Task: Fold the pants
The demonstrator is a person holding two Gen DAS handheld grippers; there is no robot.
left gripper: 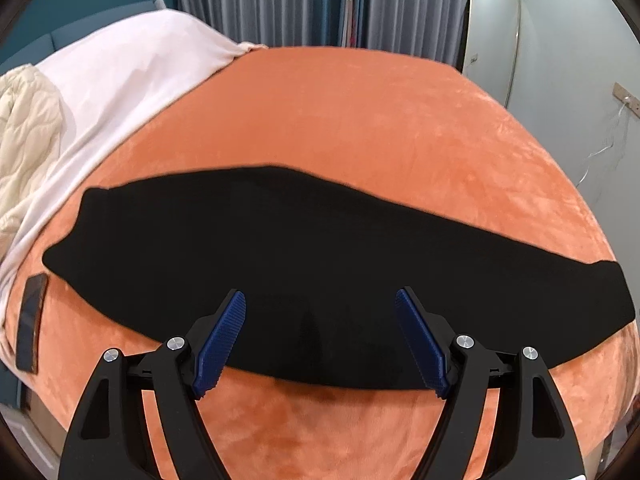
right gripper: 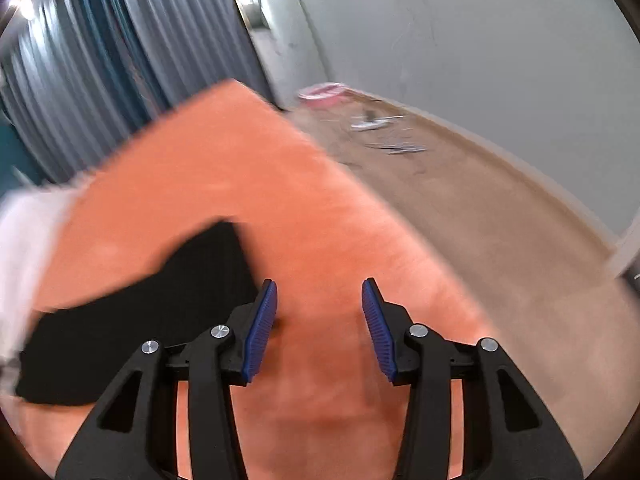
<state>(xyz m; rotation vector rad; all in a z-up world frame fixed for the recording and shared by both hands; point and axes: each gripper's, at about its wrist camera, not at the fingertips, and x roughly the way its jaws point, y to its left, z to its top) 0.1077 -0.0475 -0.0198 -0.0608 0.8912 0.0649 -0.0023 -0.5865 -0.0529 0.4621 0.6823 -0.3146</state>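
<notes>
Black pants lie flat in a long band across the orange bed cover, folded lengthwise, ends pointing left and right. My left gripper is open and empty, its blue pads over the near middle of the pants. In the right wrist view, which is blurred, the right end of the pants lies to the left. My right gripper is open and empty over bare orange cover, just right of the pants' end.
A white sheet and a cream quilt lie at the bed's left. A dark phone lies near the left edge. The bed's right edge drops to a tan floor with scattered items. Curtains hang behind.
</notes>
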